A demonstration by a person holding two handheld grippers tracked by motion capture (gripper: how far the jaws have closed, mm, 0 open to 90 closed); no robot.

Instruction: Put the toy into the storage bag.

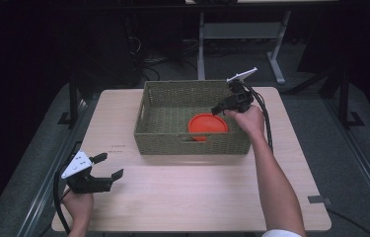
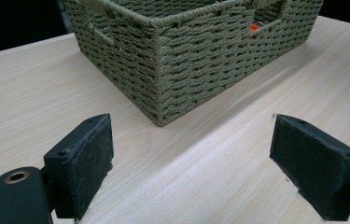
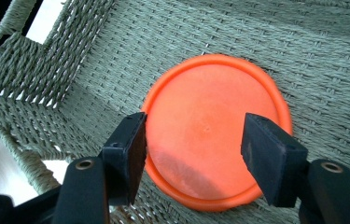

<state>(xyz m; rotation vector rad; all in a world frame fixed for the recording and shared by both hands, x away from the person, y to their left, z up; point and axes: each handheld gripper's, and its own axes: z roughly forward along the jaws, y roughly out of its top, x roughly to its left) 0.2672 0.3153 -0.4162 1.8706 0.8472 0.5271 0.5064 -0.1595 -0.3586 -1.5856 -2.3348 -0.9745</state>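
Right gripper view showed your right tool (image 3: 193,156) poised over the orange plate (image 3: 212,126), jaws apart and clear of it. That plate lay flat on the basket (image 1: 165,96) floor, toward its near right corner. Your left tool (image 1: 104,165) gaped wide and empty at the table (image 1: 197,192)'s near left corner.
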